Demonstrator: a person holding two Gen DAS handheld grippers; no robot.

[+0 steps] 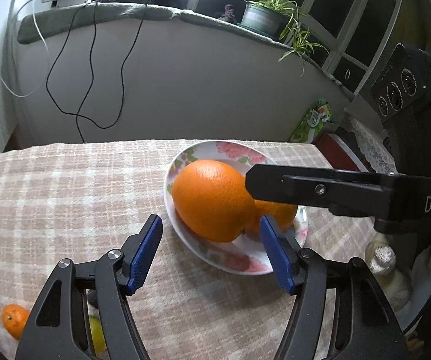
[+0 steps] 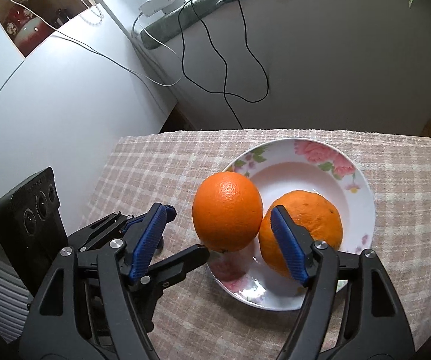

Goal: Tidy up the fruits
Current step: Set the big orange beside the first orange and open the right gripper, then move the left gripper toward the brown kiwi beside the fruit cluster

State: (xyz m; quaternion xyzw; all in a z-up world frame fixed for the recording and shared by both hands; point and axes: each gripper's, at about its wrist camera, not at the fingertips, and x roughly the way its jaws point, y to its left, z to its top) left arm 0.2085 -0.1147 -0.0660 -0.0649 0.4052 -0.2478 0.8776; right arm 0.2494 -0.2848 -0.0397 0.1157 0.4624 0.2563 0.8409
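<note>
Here both tongs, left (image 1: 211, 255) and right (image 2: 218, 244), gape empty, since two oranges (image 2: 227, 214) already share the floral plate (image 2: 362, 192).

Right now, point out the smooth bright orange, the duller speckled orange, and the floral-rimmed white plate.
Smooth bright orange (image 2: 227, 211): right wrist view, centre of its peel.
Duller speckled orange (image 2: 314, 219): right wrist view, upper face.
Floral-rimmed white plate (image 2: 362, 186): right wrist view, bare right rim.
</note>
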